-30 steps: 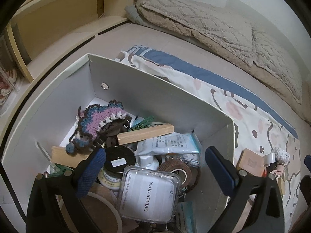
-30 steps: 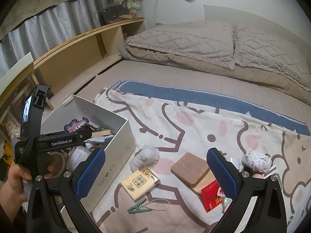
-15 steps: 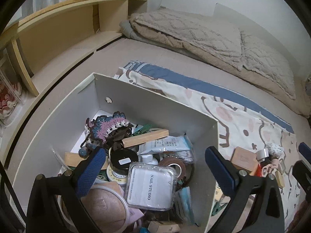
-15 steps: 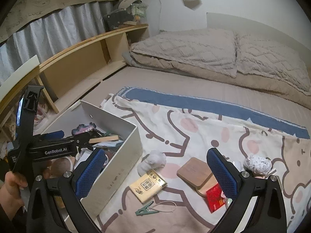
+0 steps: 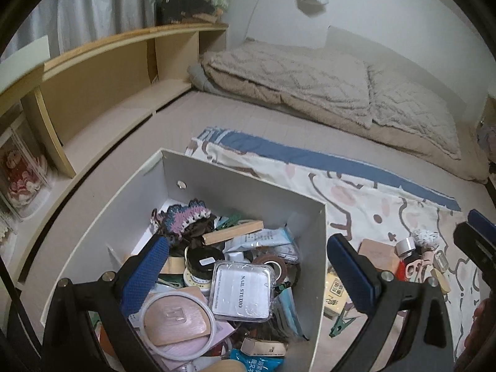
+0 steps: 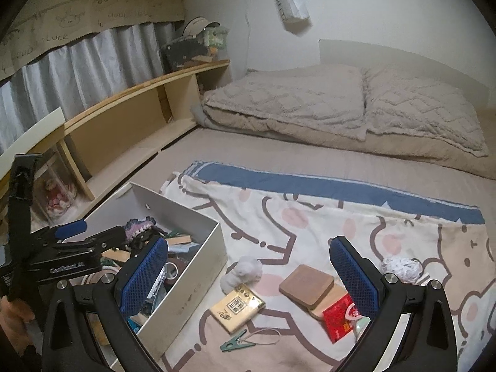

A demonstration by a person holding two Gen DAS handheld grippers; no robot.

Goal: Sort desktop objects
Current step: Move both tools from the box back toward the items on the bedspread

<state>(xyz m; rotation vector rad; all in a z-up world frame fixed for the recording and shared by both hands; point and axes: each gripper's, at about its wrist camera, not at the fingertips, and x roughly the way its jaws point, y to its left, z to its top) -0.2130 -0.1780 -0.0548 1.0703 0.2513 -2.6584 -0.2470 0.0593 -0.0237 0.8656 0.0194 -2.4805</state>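
Note:
A white open box (image 5: 235, 186) holds several small items: a clear "NAIL STUDIO" case (image 5: 240, 291), a crochet piece (image 5: 183, 220), a wooden block (image 5: 232, 232), tape rolls and packets. My left gripper (image 5: 248, 274) hovers open above the box with nothing in it; it also shows in the right wrist view as the left gripper (image 6: 93, 232). My right gripper (image 6: 248, 279) stands open over the patterned blanket (image 6: 310, 217). Below it lie a yellow packet (image 6: 237, 307), wooden coasters (image 6: 307, 283), a red packet (image 6: 339, 317), a green clip (image 6: 237, 344), a white fluffy toy (image 6: 243, 271) and a white yarn ball (image 6: 401, 268).
The box (image 6: 192, 282) sits at the blanket's left edge on a bed. A wooden shelf unit (image 6: 124, 130) runs along the left. Beige pillows (image 6: 341, 102) lie at the far end. A hand (image 6: 15, 313) holds the left gripper's handle.
Both grippers have risen and drawn back, so the box and the blanket items look smaller and lower in view. Both stay open and empty.

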